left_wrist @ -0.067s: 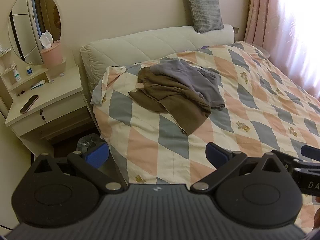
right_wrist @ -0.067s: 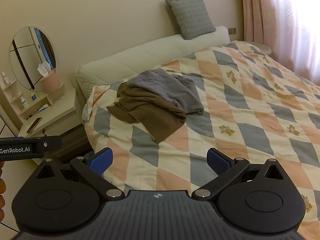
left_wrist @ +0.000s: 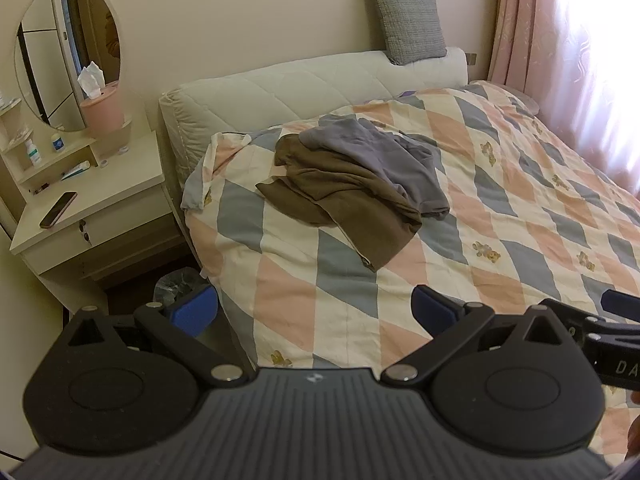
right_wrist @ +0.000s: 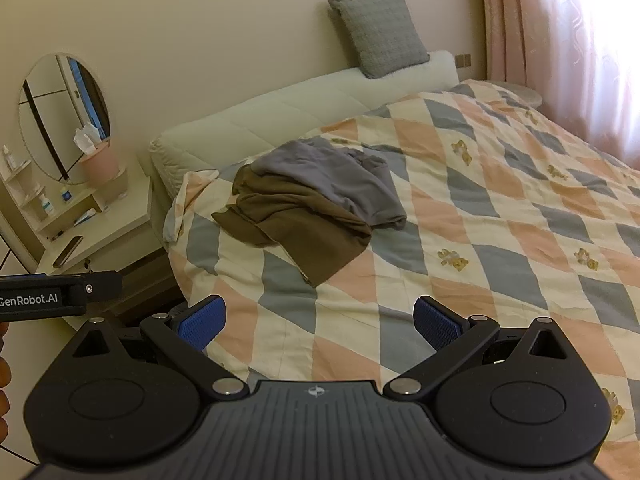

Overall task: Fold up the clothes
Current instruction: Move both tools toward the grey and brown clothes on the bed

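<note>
A crumpled brown garment (left_wrist: 352, 196) lies on the bed's checked quilt (left_wrist: 520, 216), with a grey garment (left_wrist: 380, 156) heaped partly over its far side. Both also show in the right wrist view, brown (right_wrist: 304, 220) and grey (right_wrist: 336, 180). My left gripper (left_wrist: 312, 308) is open and empty, held above the bed's near edge, well short of the clothes. My right gripper (right_wrist: 320, 320) is open and empty too, above the quilt (right_wrist: 500, 208) just right of the left one.
A cream nightstand (left_wrist: 96, 208) stands left of the bed with a phone (left_wrist: 58, 210), a pink tissue box (left_wrist: 102, 106) and a round mirror. A bin (left_wrist: 180, 284) sits on the floor below. A grey cushion (left_wrist: 408, 20) rests on the headboard. Pink curtains (left_wrist: 568, 52) hang at right.
</note>
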Demonstrator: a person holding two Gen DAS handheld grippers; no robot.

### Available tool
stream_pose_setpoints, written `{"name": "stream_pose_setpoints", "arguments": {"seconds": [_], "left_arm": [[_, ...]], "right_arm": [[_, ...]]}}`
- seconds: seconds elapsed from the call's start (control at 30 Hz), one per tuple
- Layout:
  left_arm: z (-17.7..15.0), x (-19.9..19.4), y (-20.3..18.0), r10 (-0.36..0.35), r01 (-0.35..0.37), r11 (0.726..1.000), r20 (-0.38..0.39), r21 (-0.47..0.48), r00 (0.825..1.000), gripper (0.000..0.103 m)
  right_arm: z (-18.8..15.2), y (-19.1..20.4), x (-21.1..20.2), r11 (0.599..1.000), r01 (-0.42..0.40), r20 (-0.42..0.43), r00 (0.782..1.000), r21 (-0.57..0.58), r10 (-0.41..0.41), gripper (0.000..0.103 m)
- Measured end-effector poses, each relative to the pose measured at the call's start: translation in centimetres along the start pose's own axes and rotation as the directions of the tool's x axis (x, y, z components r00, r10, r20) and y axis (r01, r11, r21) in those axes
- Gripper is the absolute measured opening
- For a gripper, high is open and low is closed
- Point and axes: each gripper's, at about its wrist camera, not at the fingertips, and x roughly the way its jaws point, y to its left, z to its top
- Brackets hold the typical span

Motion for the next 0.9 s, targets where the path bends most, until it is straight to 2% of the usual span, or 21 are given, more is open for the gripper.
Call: {"name": "stream_pose_setpoints", "arguments": {"seconds": [0.2, 0.63, 0.8, 0.87, 0.9], "left_arm": [[0.1, 0.1, -0.1, 0.016, -0.016, 1.0, 0.0, 0.003, 1.0, 0.102], [-0.7, 0.6, -0.2, 0.019, -0.019, 1.0, -0.011, 0.001, 1.0, 0.102], [-1.3, 0.8, -0.1, -0.007, 0.008, 1.0, -0.037, 0.002, 0.999, 0.102], [-1.7, 0.7, -0.2, -0.008, 0.009, 1.0, -0.037, 0.003, 0.999, 0.102], [-1.2, 0.6, 0.1, -0.007, 0.008, 1.0, -0.037, 0.006, 0.999, 0.102]], "right_arm": [[0.7, 0.2, 0.0, 1.0, -0.016, 0.0, 1.0, -0.002, 0.016, 0.103], [-0.8, -0.2, 1.3, 1.0, -0.017, 0.007, 1.0, -0.019, 0.018, 0.103], [-2.3, 0.2, 1.1, 0.999, -0.024, -0.006, 1.0, -0.021, 0.024, 0.103], [-0.1, -0.5, 1.9, 1.0, -0.03, -0.025, 0.999, -0.008, 0.03, 0.103], [-0.1, -0.4, 1.9, 0.999, -0.033, -0.027, 0.999, -0.008, 0.032, 0.103]]}}
